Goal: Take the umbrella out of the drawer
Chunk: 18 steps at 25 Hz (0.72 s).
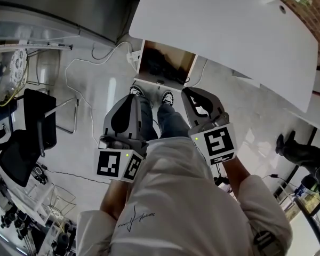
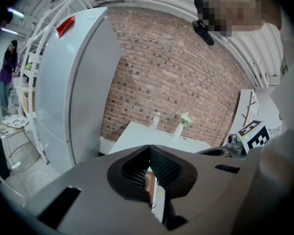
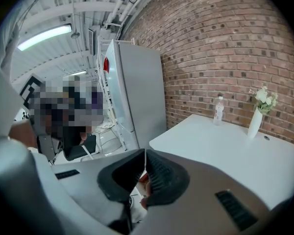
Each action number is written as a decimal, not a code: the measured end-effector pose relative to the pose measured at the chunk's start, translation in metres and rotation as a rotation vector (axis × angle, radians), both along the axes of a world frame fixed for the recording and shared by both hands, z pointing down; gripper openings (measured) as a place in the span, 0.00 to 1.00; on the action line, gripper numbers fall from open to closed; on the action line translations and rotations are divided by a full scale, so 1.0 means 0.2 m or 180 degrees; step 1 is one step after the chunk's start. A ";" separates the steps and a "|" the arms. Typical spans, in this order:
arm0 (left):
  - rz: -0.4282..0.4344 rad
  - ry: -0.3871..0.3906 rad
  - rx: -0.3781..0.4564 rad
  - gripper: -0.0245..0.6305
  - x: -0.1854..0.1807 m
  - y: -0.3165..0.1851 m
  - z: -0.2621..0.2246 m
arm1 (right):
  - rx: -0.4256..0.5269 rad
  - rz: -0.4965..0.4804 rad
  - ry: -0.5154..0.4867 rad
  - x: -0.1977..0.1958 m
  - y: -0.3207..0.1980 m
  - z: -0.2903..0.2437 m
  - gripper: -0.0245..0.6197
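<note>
Drawer (image 1: 159, 82) open beyond both | left hand-held gripper (image 1: 133, 97) closed, empty | right hand-held gripper (image 1: 187, 92) likewise

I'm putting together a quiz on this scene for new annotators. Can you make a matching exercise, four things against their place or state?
Things:
1. drawer
2. vase
3. right gripper
4. black chair

Place or state:
A. shut
B. standing on the white table, near the brick wall
C. open, partly under the table's edge
D. on the floor at the head view's left

Pairs: 1-C, 2-B, 3-A, 4-D
</note>
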<state>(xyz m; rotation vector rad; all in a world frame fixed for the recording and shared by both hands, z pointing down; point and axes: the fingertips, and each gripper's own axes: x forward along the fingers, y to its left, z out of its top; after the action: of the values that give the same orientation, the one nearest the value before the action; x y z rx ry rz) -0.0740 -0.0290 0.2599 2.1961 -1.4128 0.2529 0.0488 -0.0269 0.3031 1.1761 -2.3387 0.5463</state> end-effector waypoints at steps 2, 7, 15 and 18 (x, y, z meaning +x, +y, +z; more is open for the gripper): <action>-0.0008 -0.0002 -0.0017 0.06 -0.02 -0.01 0.02 | -0.0008 -0.0034 0.0019 -0.02 -0.02 0.02 0.07; -0.0022 0.0006 -0.0062 0.06 -0.07 -0.03 0.06 | -0.0046 -0.0153 0.0122 -0.07 -0.03 0.09 0.07; -0.0014 0.0030 -0.0140 0.06 -0.12 -0.06 0.18 | -0.0077 -0.0220 0.0293 -0.09 -0.06 0.24 0.07; 0.0011 0.0038 -0.0164 0.06 -0.13 -0.06 0.22 | -0.0106 -0.0222 0.0336 -0.11 -0.07 0.30 0.07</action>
<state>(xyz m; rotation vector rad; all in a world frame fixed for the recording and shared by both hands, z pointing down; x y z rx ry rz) -0.1005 -0.0410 0.3041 2.1552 -1.3812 0.2741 0.0277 -0.0416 0.3626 1.0775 -2.2632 0.4852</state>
